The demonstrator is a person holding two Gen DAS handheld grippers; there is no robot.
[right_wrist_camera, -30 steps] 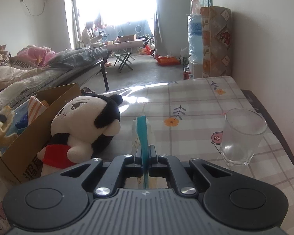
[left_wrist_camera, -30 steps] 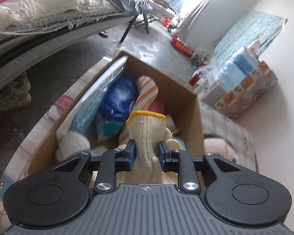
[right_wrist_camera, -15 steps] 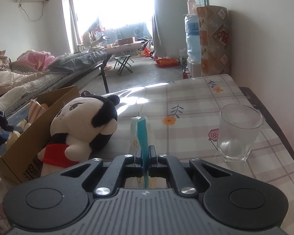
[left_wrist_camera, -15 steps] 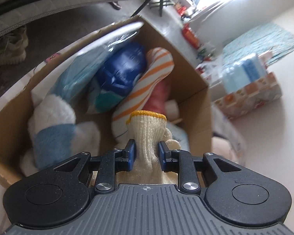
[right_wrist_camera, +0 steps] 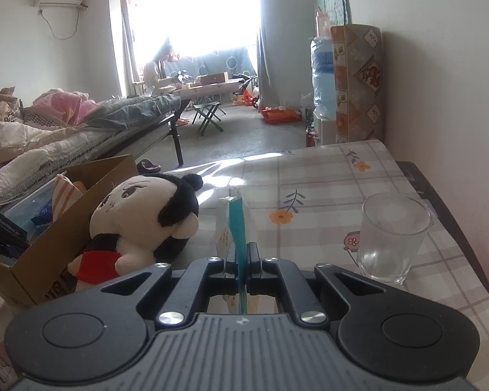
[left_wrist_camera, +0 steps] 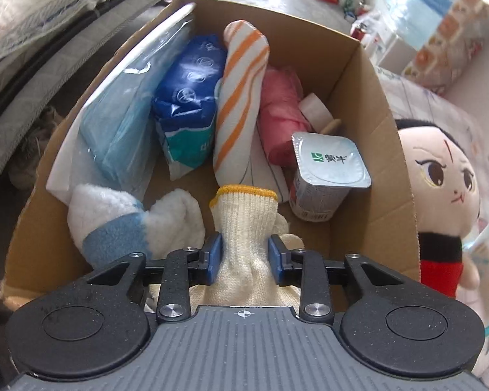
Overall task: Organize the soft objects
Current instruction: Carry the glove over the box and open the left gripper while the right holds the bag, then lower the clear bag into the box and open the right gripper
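A cream knit glove (left_wrist_camera: pixel 244 224) with a yellow cuff hangs over the open cardboard box (left_wrist_camera: pixel 368 78). My left gripper (left_wrist_camera: pixel 244 249) points down into the box. Its jaws are opening, and the blue pads still touch both sides of the glove. Inside the box lie a fluffy white and blue sock (left_wrist_camera: pixel 114 224), an orange-striped cloth (left_wrist_camera: pixel 241 97), a pink cloth (left_wrist_camera: pixel 280 104), a blue packet (left_wrist_camera: pixel 189 94) and a bag of masks (left_wrist_camera: pixel 130 110). My right gripper (right_wrist_camera: pixel 243 255) is shut on a thin teal and white packet (right_wrist_camera: pixel 236 224) above the table.
A sealed yogurt cup (left_wrist_camera: pixel 326 176) stands in the box's right corner. A plush doll (right_wrist_camera: pixel 140 215) leans on the box's outer wall. An empty glass (right_wrist_camera: pixel 391 238) stands on the checked tablecloth (right_wrist_camera: pixel 326 176) near the wall. A bed (right_wrist_camera: pixel 49 137) lies left; a person sits far off.
My left gripper has sunk and tipped down over the box, so more of its contents show. Its pads stand slightly wider around the glove. The right gripper has kept still.
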